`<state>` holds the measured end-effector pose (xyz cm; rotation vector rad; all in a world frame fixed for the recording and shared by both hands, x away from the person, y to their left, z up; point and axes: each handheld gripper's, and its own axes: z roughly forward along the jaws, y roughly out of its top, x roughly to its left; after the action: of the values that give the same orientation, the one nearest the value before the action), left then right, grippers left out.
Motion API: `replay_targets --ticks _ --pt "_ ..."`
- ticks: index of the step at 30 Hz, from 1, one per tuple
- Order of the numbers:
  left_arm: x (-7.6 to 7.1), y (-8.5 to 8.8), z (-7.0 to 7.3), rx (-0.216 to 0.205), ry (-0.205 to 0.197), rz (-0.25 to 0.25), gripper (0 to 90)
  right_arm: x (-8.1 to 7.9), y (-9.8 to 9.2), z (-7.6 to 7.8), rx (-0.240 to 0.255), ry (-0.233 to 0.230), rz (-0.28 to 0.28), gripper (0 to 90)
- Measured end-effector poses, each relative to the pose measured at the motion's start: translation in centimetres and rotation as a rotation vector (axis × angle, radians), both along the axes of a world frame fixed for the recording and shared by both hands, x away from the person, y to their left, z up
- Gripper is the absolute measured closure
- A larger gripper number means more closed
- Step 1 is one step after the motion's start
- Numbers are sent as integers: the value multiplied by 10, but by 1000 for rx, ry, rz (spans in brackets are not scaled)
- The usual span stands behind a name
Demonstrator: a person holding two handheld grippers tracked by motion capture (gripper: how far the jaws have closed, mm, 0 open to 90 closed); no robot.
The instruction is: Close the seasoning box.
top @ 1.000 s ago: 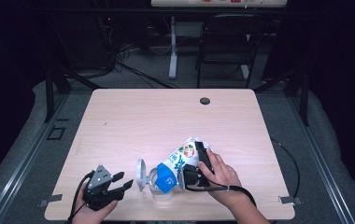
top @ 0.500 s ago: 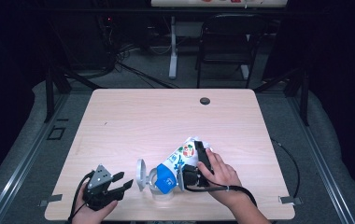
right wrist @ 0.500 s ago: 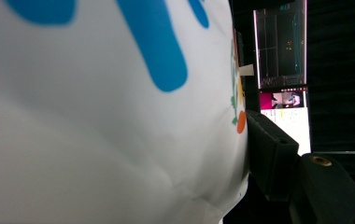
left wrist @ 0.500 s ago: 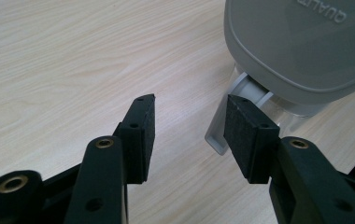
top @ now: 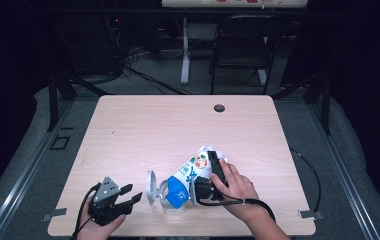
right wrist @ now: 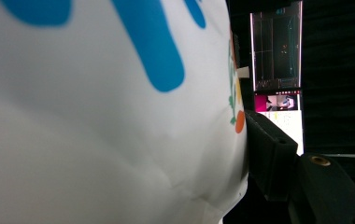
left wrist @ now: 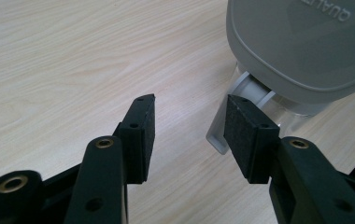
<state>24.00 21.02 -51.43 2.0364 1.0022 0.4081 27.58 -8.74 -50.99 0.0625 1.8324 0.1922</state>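
Your right gripper (top: 209,176) is clamped on the printed bag (top: 194,169), which leans tilted over the clear plastic container (top: 170,202) near the front edge of the wooden table (top: 143,130); one jaw presses flat against the bag's white side. Left of that container, your left gripper (top: 129,196) rests on the table with its jaws spread apart and nothing between them, just beside the container's flipped-up grey lid (left wrist: 301,46), the right pad (left wrist: 248,135) close to the lid's hinge.

Showing black jaws on the left gripper (top: 128,199) — brass-ringed screw holes, grey three-cornered plate on top; trailing a black cable from the right gripper (top: 205,177).
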Motion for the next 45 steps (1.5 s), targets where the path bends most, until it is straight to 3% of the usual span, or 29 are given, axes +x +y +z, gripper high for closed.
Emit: replay_targets --ticks 16,22,24,45 --pt "0 0 0 -1 0 1 543 0 0 1 -11 -9 8 461" --pt "0 0 0 -2 -2 2 543 -2 1 3 -41 -17 -7 462" --pt "0 0 0 1 0 0 542 -1 1 1 -20 -15 12 462" --pt "0 0 -1 2 -1 0 542 -1 2 2 -32 -18 12 467"
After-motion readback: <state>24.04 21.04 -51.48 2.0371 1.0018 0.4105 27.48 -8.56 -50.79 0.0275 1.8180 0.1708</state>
